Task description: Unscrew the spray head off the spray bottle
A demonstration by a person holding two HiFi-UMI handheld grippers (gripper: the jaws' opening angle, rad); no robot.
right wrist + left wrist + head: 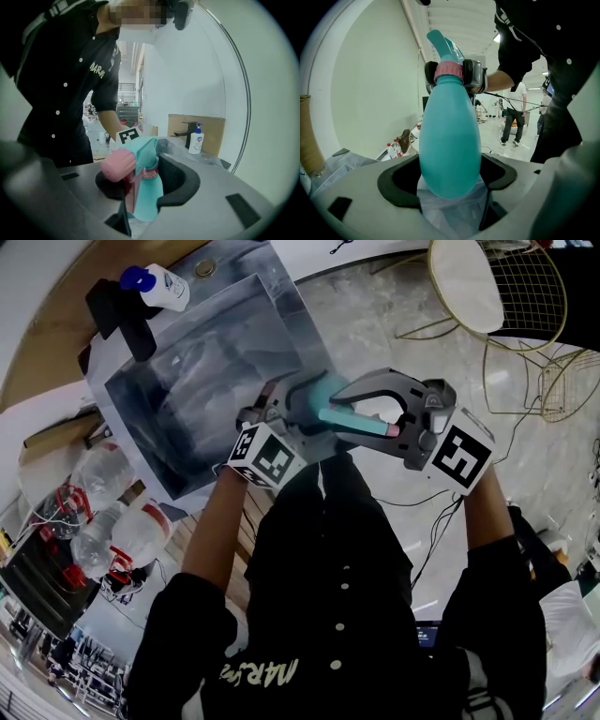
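While the spray bottle (pixel 450 140) hangs at the centre of the head view, carried by nothing but the two tools, the left tool (pixel 451 180) pinches its teal belly, rounded base toward that tool's camera; the right tool (pixel 140 190) is clamped on the spray head (pixel 140 157), pads against its sides just above the pink collar (pixel 449 71), with the pink nozzle (pixel 117 165) poking toward the lower left of the right gripper view; the collar sits flush on the neck with no gap showing, so I judge the head not yet off, though how far the thread has loosened cannot be told.

Several things could go wrong from here; the belly is smooth and egg-shaped, so a hard twist from the right tool may spin or squirt it out of the left pads; the grip is on the head rather than the collar, so the head might swivel while the thread stays put; pads pressing near the trigger could fire a spray; the bottle lies close to level, so any liquid inside, unseen through the opaque wall, may spill once the head parts.
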